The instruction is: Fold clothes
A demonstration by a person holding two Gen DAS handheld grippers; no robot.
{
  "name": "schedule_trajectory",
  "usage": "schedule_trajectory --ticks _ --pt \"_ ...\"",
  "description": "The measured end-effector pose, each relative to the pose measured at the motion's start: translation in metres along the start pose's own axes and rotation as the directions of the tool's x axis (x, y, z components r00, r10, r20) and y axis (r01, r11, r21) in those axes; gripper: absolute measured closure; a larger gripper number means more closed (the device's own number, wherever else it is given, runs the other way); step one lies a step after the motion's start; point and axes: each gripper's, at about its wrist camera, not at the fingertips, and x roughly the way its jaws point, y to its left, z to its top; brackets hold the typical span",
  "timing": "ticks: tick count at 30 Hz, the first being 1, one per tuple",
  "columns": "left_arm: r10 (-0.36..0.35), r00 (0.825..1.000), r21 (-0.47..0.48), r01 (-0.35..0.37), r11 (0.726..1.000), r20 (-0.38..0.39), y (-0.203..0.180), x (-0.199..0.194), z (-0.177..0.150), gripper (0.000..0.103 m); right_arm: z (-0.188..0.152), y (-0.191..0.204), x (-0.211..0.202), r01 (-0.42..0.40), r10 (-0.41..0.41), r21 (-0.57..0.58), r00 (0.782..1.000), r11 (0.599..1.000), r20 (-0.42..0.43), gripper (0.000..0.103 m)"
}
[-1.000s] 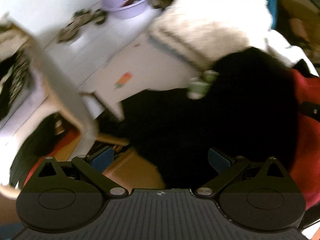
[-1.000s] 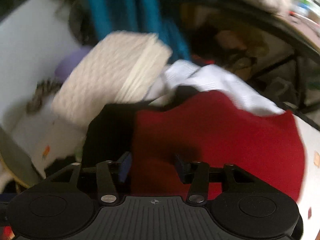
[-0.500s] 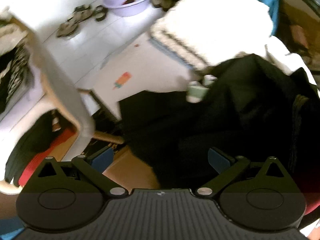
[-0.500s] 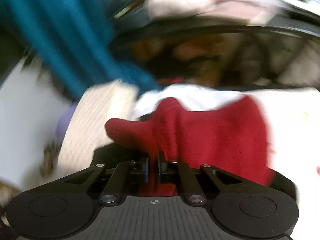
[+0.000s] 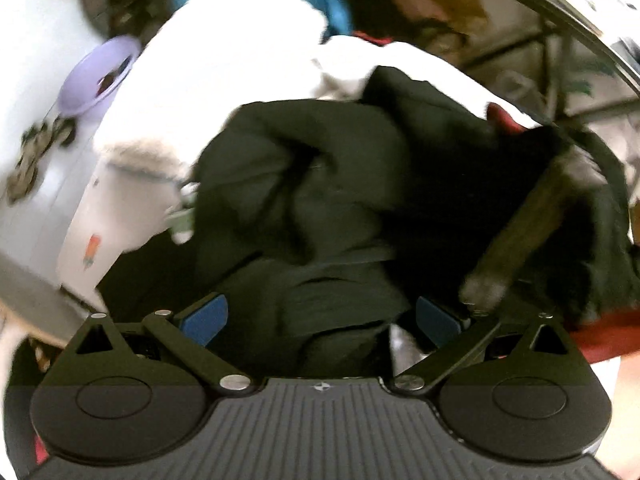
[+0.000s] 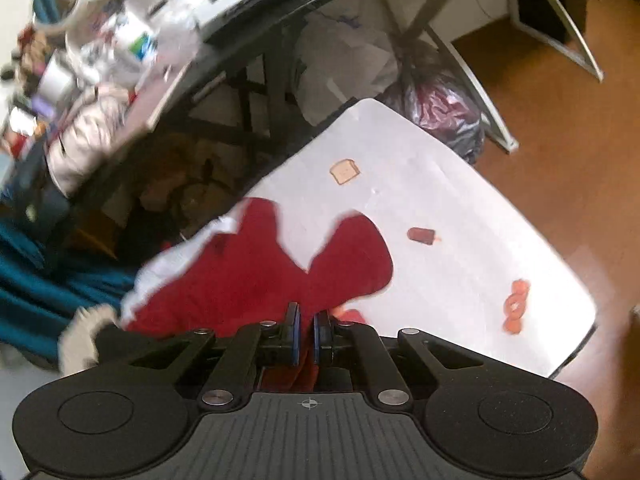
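In the right wrist view my right gripper (image 6: 307, 336) is shut on a fold of the red garment (image 6: 260, 272), which trails from the pads across the white table (image 6: 440, 208). A white garment (image 6: 172, 264) shows under its left edge. In the left wrist view my left gripper (image 5: 320, 316) is open and points down over a crumpled black garment (image 5: 320, 184). The cloth lies below and between the blue pads (image 5: 204, 318), which do not press it. A fluffy white garment (image 5: 224, 80) lies beyond it. A strip of the red garment (image 5: 600, 336) shows at the lower right.
A purple basin (image 5: 96, 80) stands on the white floor at left. Food stickers (image 6: 345, 171) dot the table. Behind it are a dark plastic bag (image 6: 440, 108), metal desk legs and a cluttered desk (image 6: 100, 40). Teal cloth (image 6: 32, 280) hangs at left; brown floor (image 6: 560, 120) lies at right.
My right gripper went from open to shut on the red garment and swung it right over the white table. My left gripper rolled and moved across above the black garment, still open.
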Motion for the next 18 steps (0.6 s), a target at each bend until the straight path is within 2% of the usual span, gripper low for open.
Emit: schedule_trajectory --ticks 2,4,6,8,10,12,13,16,18 --pt "0.002 1.0 0.034 -0.002 0.999 0.004 -0.014 -0.002 0.002 0.001 0.006 0.005 -0.016 -0.062 0.062 0.005 0.997 0.998 0.054 0.098" --pt "0.009 1.0 0.044 -0.009 0.999 0.005 -0.022 -0.005 0.003 0.001 0.018 0.018 -0.041 -0.129 0.134 -0.049 0.982 0.99 0.134 0.098" --pt "0.005 1.0 0.037 -0.005 0.999 0.012 -0.026 -0.008 0.004 0.001 0.037 0.028 -0.08 -0.189 0.209 -0.109 0.954 0.976 0.217 0.098" --pt "0.0 1.0 0.031 -0.001 1.0 0.02 -0.029 -0.012 0.006 0.001 0.06 0.039 -0.107 -0.247 0.284 -0.156 0.913 0.956 0.292 0.098" --pt "-0.021 0.999 0.028 0.02 0.999 0.036 -0.033 -0.018 0.007 0.001 0.083 0.049 -0.138 -0.301 0.356 -0.201 0.864 0.932 0.356 0.098" --pt "-0.08 0.994 0.036 0.077 0.996 0.072 -0.039 -0.03 0.008 0.001 0.103 0.063 -0.165 -0.345 0.427 -0.26 0.805 0.902 0.412 0.098" --pt "-0.113 0.989 0.042 0.11 0.993 0.092 -0.042 -0.036 0.008 0.001 0.109 0.069 -0.181 -0.36 0.46 -0.295 0.772 0.885 0.439 0.098" --pt "-0.207 0.966 0.074 0.198 0.978 0.152 -0.051 -0.056 0.008 0.001 0.126 0.09 -0.22 -0.387 0.555 -0.403 0.65 0.829 0.519 0.098" --pt "-0.251 0.951 0.102 0.235 0.967 0.182 -0.058 -0.066 0.007 0.001 0.136 0.101 -0.235 -0.38 0.587 -0.452 0.595 0.807 0.549 0.098"
